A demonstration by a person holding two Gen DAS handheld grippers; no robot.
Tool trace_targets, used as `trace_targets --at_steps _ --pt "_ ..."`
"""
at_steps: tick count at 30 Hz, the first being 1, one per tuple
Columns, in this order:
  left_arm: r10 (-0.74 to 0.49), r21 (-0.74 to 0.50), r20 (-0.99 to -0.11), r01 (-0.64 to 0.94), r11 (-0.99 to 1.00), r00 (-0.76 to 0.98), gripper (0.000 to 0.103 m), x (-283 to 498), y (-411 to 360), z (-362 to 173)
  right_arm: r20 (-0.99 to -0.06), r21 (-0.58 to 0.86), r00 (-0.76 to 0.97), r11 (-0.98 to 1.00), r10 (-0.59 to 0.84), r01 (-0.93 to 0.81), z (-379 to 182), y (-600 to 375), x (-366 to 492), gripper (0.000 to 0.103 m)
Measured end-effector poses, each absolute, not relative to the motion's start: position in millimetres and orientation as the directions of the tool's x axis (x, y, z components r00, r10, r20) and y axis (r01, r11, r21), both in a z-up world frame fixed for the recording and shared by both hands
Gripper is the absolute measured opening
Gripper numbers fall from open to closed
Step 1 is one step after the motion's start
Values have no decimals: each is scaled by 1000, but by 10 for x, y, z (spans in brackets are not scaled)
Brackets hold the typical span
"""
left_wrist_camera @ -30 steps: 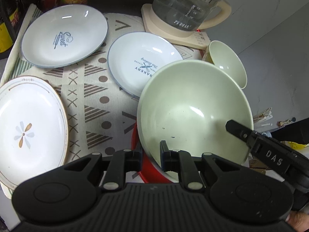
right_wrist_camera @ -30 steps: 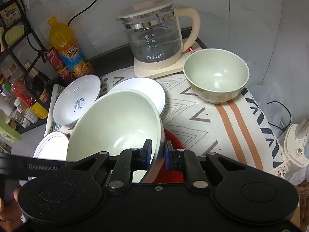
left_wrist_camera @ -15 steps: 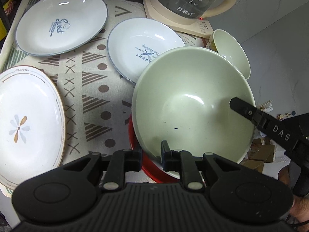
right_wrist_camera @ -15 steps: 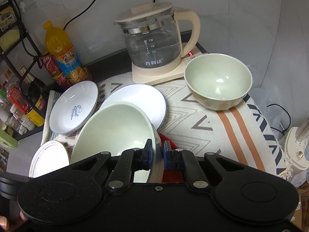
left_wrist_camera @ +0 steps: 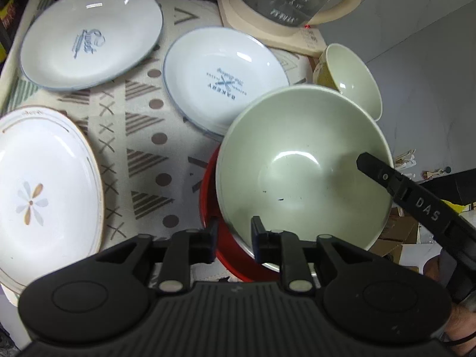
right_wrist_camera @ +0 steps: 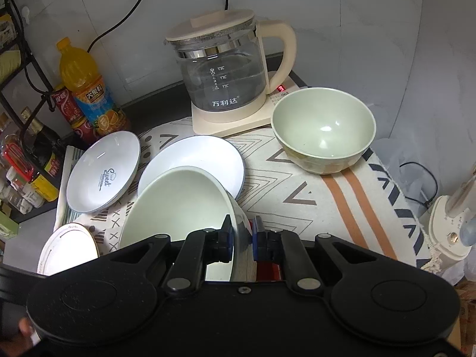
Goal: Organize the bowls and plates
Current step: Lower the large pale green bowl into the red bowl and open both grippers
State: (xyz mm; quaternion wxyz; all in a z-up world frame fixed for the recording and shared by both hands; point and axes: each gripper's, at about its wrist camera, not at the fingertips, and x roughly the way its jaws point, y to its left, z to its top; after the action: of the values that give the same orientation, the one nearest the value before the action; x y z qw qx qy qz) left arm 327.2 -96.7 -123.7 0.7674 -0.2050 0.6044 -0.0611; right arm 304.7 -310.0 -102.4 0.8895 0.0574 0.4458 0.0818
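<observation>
- The right gripper point(right_wrist_camera: 241, 238) is pinching the near rim of the large pale green bowl point(left_wrist_camera: 300, 166), jaws nearly closed with only the bowl's thin wall between them.
- The left gripper point(left_wrist_camera: 232, 239) is straddling the opposite rim of that bowl; its jaws have just been opening, and the pads are now standing slightly off the wall, so the grip looks released.
- The bowl is sitting tilted in a red dish point(left_wrist_camera: 209, 190) on the patterned cloth point(left_wrist_camera: 142, 148), leaning toward the left gripper's side, and appears carried by the right gripper alone.
- Beyond it, the smaller green bowl point(right_wrist_camera: 322, 131) is standing upright to the far right, just in front of the glass kettle point(right_wrist_camera: 223, 71) and nearer the right hand than the left.
- The bakery plate point(left_wrist_camera: 223, 77) is lying just behind the held bowl; the sweet plate point(left_wrist_camera: 89, 35) and flower plate point(left_wrist_camera: 38, 190) are lying further left, nearer the left hand.
- Nesting the bowls probably means travelling right and away.
</observation>
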Motion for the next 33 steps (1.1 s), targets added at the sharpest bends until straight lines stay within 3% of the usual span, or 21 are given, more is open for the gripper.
trace_targets --at_steps 7,9,11,13,24,33 --pt "-341 -396 -893 -151 906 293 26 3250 -906 -1141 -781 137 602 986 164 -91 -1017 -3086 2989 11" --pt "-318 -376 -898 -158 913 303 31 3259 -882 -1141 -783 127 602 988 155 -88 -1024 -3076 2972 11" --pt "-295 -354 -902 -150 923 315 43 3267 -875 -1133 -784 111 604 990 143 -91 -1024 -3061 2950 12" --pt "-309 -370 -896 -152 916 320 46 3281 -857 -1158 -786 90 604 991 129 -94 -1028 -3041 2936 12" --pt "-307 -360 -913 -177 916 268 46 3371 -858 -1480 -805 -5 588 992 71 -127 -1126 -2913 2936 12" --pt "-284 -338 -923 -194 921 260 46 3397 -742 -1550 -812 3 581 996 57 -93 -1205 -2999 2963 9"
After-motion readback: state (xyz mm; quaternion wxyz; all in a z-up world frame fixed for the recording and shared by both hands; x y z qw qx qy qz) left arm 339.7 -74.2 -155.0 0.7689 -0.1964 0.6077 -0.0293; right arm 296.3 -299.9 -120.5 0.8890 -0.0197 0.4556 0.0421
